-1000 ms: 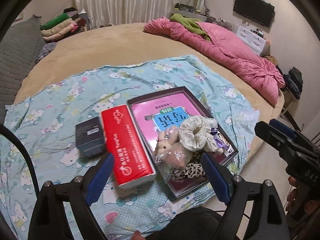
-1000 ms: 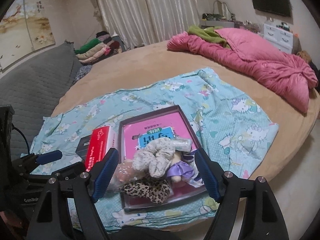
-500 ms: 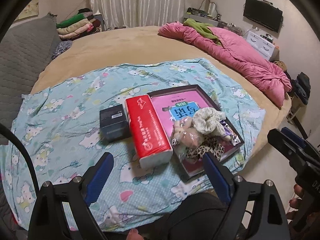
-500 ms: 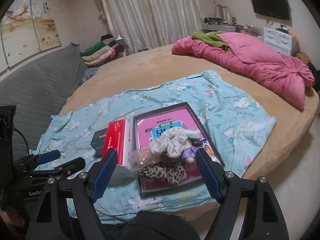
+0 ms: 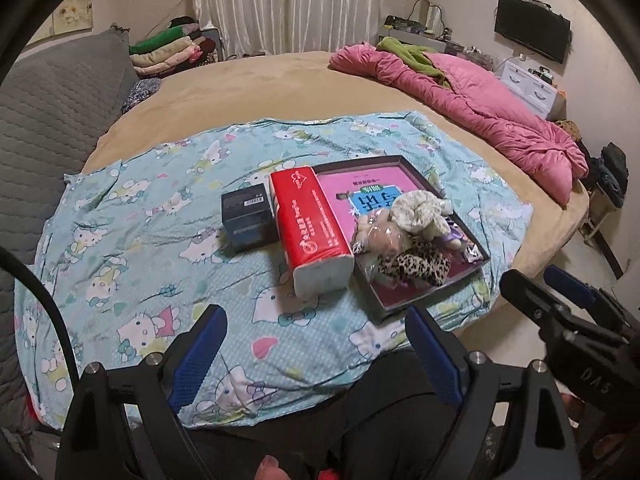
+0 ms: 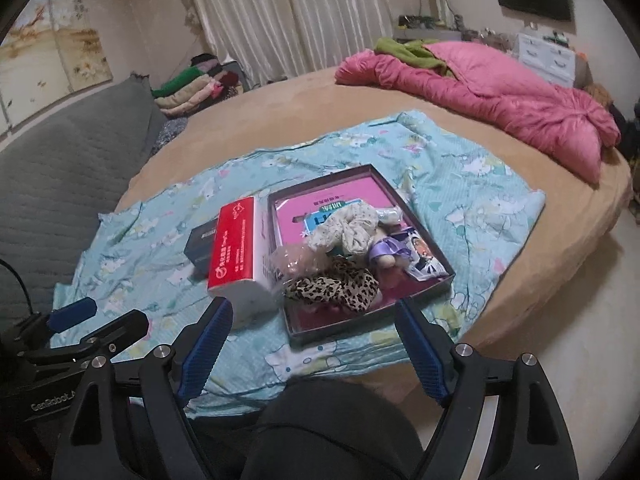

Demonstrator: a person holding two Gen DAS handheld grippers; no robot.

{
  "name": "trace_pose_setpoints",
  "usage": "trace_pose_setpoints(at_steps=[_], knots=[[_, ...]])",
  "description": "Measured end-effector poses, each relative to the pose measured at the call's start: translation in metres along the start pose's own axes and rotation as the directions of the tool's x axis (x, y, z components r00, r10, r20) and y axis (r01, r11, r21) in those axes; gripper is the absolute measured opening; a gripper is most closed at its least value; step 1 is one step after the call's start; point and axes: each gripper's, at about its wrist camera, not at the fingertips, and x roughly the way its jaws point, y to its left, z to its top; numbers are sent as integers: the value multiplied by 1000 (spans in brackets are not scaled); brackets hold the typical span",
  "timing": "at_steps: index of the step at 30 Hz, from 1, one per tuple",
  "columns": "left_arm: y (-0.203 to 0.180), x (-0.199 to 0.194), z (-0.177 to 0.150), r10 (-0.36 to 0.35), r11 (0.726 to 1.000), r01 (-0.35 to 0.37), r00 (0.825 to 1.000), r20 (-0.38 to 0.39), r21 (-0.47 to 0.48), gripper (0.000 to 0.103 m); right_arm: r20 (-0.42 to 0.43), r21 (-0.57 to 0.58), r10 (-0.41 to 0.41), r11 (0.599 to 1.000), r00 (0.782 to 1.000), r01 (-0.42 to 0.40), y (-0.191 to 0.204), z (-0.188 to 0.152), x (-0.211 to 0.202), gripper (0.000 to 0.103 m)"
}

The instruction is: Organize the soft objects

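Leopard scrunchie (image 6: pixel 332 289) lies lengthwise across tray's (image 6: pixel 436 286) near end.

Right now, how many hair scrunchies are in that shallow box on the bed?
2 that I can see. A cream scrunchie lies on top of the pile in the box, and a leopard-print scrunchie lies nearer the front edge. The plush toys could hide another.

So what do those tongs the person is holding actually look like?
Both are black frames with two fingers faced in ribbed blue pads and silver bolts at the joints. The left tongs trail a black cable; the right tongs look alike. White lettering marks each body. The person wears dark clothing.
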Motion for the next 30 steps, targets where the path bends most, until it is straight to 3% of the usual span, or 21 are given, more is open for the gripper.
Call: trace_pose_setpoints(at_steps=[30], knots=[[4,29,-22,7,999,-9,998,-55,-37,91,-95,-14,-45,999,994,44,1,-31,27,85]])
